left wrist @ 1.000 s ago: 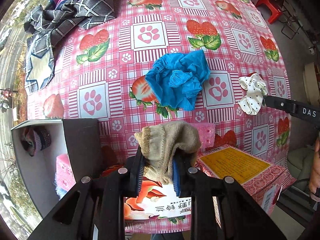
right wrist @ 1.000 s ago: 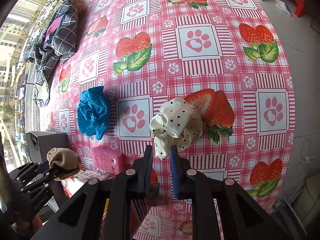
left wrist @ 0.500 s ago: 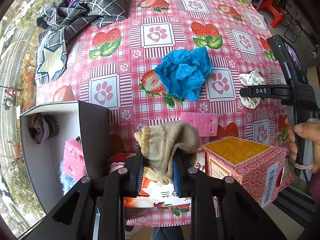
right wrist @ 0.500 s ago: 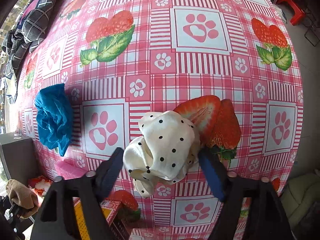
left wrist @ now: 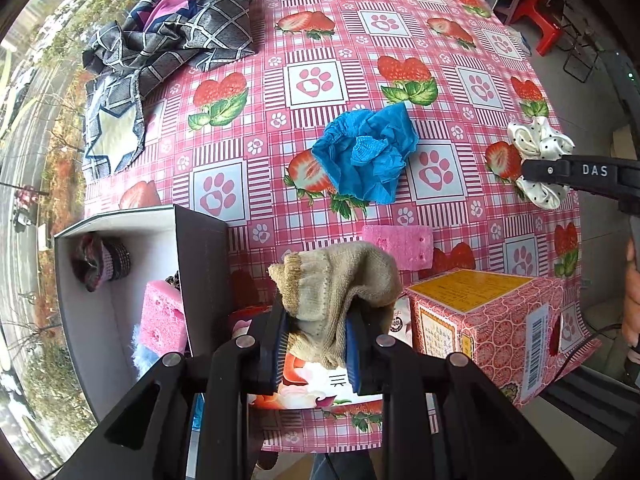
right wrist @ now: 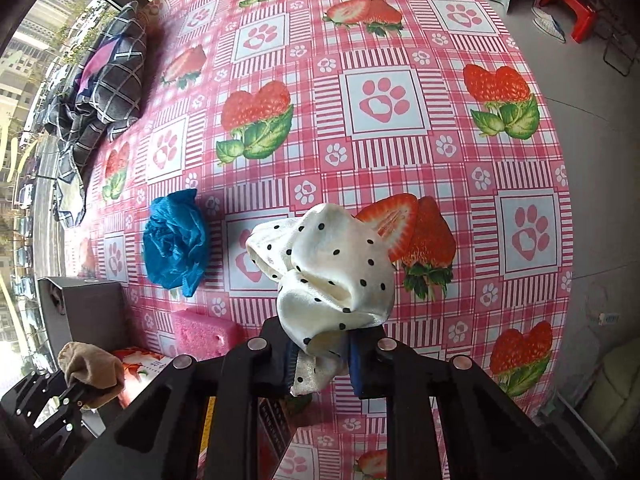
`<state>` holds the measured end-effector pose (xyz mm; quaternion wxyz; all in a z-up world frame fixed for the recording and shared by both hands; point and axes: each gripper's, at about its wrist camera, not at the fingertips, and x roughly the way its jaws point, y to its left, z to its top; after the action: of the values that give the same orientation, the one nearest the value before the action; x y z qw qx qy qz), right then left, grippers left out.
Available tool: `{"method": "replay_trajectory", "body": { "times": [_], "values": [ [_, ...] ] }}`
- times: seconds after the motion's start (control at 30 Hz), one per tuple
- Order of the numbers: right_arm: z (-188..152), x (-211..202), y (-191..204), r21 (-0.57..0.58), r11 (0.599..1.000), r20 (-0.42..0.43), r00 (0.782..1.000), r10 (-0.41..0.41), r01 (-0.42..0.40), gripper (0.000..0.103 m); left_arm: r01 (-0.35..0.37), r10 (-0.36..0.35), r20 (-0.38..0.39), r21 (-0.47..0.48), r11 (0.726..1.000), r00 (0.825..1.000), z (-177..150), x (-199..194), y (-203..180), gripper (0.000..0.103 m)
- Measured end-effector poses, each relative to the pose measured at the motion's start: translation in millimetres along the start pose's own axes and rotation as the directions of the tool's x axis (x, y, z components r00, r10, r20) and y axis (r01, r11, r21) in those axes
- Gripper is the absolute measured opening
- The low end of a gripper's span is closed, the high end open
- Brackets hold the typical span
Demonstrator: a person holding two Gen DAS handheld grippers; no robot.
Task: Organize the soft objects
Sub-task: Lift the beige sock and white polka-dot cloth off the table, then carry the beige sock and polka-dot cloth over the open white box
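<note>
Left wrist view: left gripper (left wrist: 316, 344) clamped on a beige knit sock (left wrist: 340, 284), bunched above the jaws, likely bound for the open box (left wrist: 100, 340) left of them. Right gripper (right wrist: 322, 354) pinched on a glossy, ruffled polka-dot scrunchie (right wrist: 332, 268), blue crinkled cover (right wrist: 176, 240) lying left.

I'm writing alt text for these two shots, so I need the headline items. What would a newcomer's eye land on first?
First, the loud pink strawberry-and-paw tablecloth filling both views. Next, what each gripper holds: the left gripper is shut on a beige sock beside the open grey box, and the right gripper is shut on a white polka-dot scrunchie. A crumpled blue cloth lies mid-table.
</note>
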<state>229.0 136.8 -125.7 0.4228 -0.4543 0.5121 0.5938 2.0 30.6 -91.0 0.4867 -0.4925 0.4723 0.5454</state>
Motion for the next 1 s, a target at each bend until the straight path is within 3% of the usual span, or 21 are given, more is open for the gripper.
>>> {"method": "replay_trajectory", "body": {
  "times": [0.57,1.0],
  "values": [
    [-60,-73,53,-0.048,0.998,0.085,0.996,0.038,-0.034,0.021,0.01,-0.009,0.081,-0.007,1.0,0.997,-36,-35,23,0.026],
    [-112,-90,82,-0.053,0.998,0.085,0.996,0.027,-0.023,0.021,0.031,-0.033,0.107,0.021,0.999,0.994,-64,-50,34,0.026]
  ]
}}
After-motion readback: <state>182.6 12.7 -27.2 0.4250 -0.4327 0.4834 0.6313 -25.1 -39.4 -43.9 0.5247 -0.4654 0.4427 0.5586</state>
